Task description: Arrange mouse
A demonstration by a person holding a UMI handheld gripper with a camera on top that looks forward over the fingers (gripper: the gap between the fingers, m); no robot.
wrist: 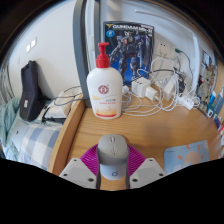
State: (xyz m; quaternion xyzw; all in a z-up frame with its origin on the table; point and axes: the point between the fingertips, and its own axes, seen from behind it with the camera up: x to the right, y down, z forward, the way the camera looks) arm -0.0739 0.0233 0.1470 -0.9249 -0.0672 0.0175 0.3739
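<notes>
Gripper view: the gripper (112, 172) pinches a grey mouse (112, 151) between its purple pads (90, 160), low over the wooden desk (150, 130). At twelve o'clock beyond the mouse stands a white pump bottle (103, 88); cables (160, 97) lie at two o'clock.

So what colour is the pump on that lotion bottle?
Red, atop the white bottle beyond the mouse; gripper view.
</notes>
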